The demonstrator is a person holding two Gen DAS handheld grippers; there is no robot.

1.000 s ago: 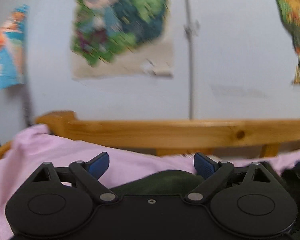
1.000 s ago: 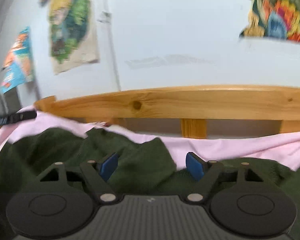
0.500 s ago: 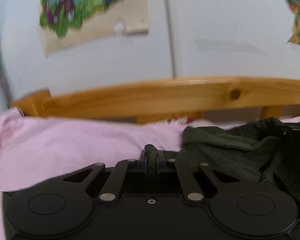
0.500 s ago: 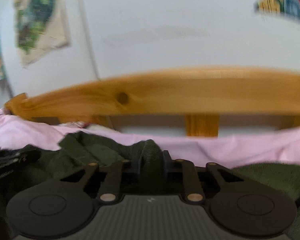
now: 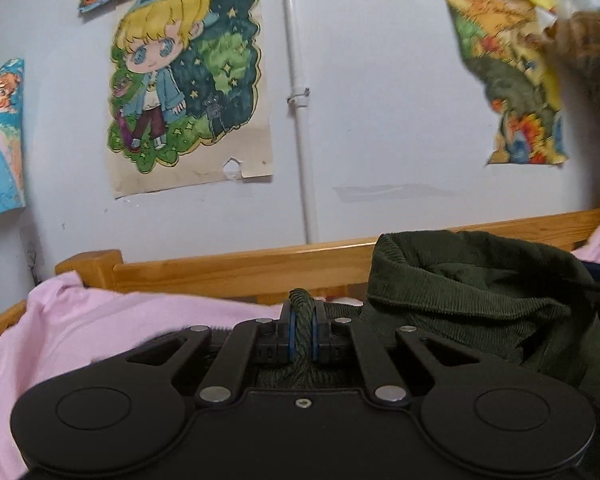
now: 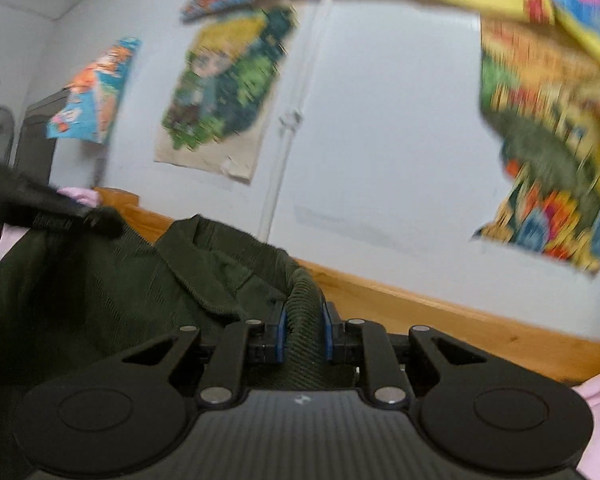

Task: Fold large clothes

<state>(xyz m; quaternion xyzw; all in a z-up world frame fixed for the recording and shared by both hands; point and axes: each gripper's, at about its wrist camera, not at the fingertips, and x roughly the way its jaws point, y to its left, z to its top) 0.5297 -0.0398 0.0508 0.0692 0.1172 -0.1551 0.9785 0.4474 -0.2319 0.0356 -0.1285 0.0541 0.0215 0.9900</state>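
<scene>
1. A second ago both pairs of jaws stood wide apart over the bedding with nothing between them; both have since closed on cloth.
2. The left gripper (image 5: 303, 330) now pinches a thin ridge of the dark green corduroy garment (image 5: 472, 300) between its blue pads, the jaws almost together.
3. The right gripper (image 6: 303, 334) clamps a thicker roll of the same garment (image 6: 112, 276), its jaws slightly further apart.
4. The garment hangs stretched between the two grippers above the pink bed sheet (image 5: 100, 320), near the wooden bed rail (image 5: 228, 268) at the wall-side edge.
5. Its long axis runs along the rail, collar edge uppermost, facing the wall.
</scene>
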